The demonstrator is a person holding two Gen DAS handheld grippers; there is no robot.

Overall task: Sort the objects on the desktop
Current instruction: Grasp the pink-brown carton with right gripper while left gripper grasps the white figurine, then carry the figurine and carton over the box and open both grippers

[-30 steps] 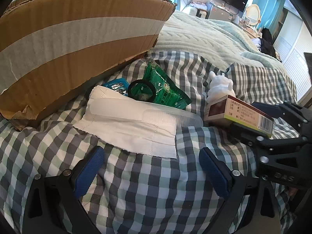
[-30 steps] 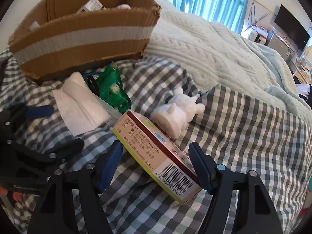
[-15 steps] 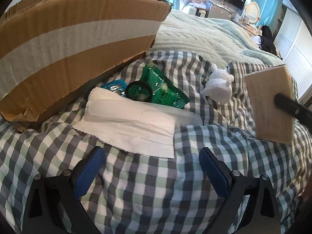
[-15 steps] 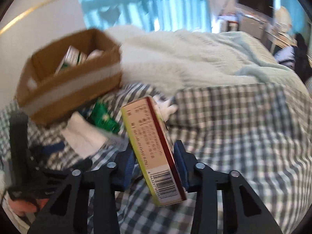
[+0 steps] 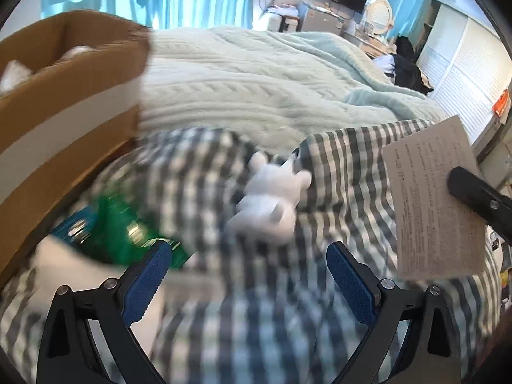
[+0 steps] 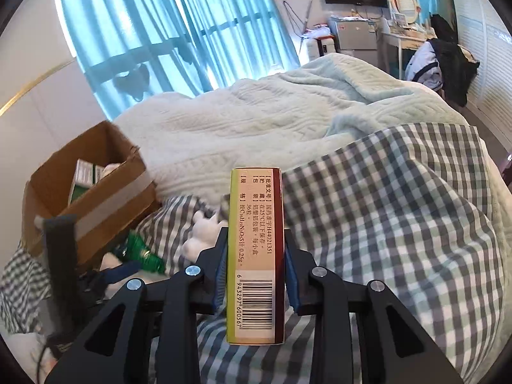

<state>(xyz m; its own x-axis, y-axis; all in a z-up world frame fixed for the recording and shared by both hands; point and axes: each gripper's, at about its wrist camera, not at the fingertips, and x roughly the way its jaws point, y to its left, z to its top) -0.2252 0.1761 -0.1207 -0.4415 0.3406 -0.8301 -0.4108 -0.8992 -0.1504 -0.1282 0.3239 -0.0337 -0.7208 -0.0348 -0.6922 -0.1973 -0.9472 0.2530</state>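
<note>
The right gripper [image 6: 255,280] has its jaws closing on a medicine box [image 6: 255,256], and both blue pads press the box's 2 broad faces, so the box is clamped and held clear of the checked bedspread [image 6: 400,224]. The box stands on edge between the jaws, its narrow printed side with the barcode facing the camera and its far end reaching well past the fingertips. From the left wrist view the same box [image 5: 432,204] shows off to the right of the left gripper's fingers, raised above the bedspread [image 5: 352,166], with a black finger [image 5: 473,192] of the right gripper laid across its pale face.

The left gripper [image 5: 248,283] is open: its 2 blue pads stand wide apart with nothing between them, only blurred checked cloth below. Just ahead of its fingertips lies a small white figurine [image 5: 272,198] on the bedspread. To the left of its left pad sits a green packet [image 5: 128,236], blurred, touching or overlapping the pad's edge in the picture; whether they actually meet cannot be told. Beside the packet is a patch of white, too blurred to name.

A cardboard box [image 5: 64,121] with a pale tape band stands ahead and to the left of both grippers; from the right wrist view it [image 6: 96,198] is open at the top and holds some small cartons. A pale knitted blanket [image 6: 256,121] lies beyond the checked cloth.
</note>
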